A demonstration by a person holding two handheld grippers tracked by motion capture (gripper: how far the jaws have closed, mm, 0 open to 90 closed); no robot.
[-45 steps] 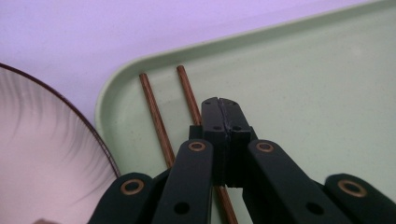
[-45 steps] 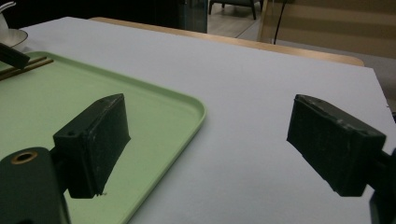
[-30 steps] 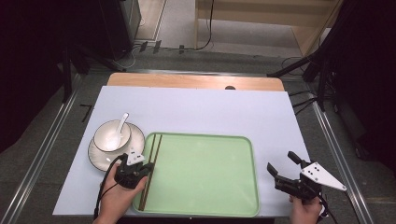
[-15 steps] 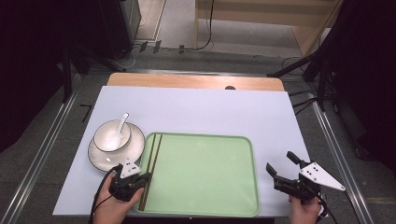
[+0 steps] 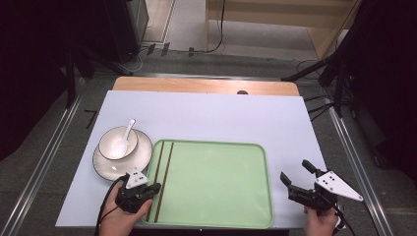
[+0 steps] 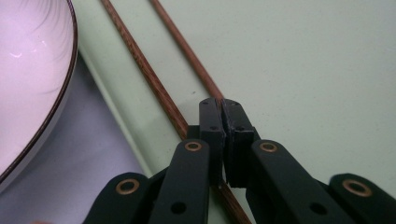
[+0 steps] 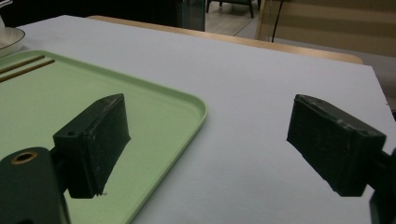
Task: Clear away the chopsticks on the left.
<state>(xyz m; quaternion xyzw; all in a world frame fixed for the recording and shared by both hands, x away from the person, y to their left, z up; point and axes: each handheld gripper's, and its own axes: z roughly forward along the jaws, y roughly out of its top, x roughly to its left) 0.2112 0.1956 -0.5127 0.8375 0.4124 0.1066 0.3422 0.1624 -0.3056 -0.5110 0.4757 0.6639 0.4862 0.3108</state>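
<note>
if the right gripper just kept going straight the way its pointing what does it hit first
Probably nothing soon: the right gripper points up-left over the bare table, its open fingers straddling the green tray's right rim. Depth is unclear.

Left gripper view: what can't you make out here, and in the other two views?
- Left gripper view: near ends of the chopsticks hidden under the shut jaws; whether a stick is pinched is unclear.
- High view: bowl contents too small; spoon bowl end blurred.
- Right gripper view: plate cut off by the left edge.

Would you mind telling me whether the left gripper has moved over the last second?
Yes. The left gripper has drawn back toward the person along the chopsticks, away from the plate.
</note>
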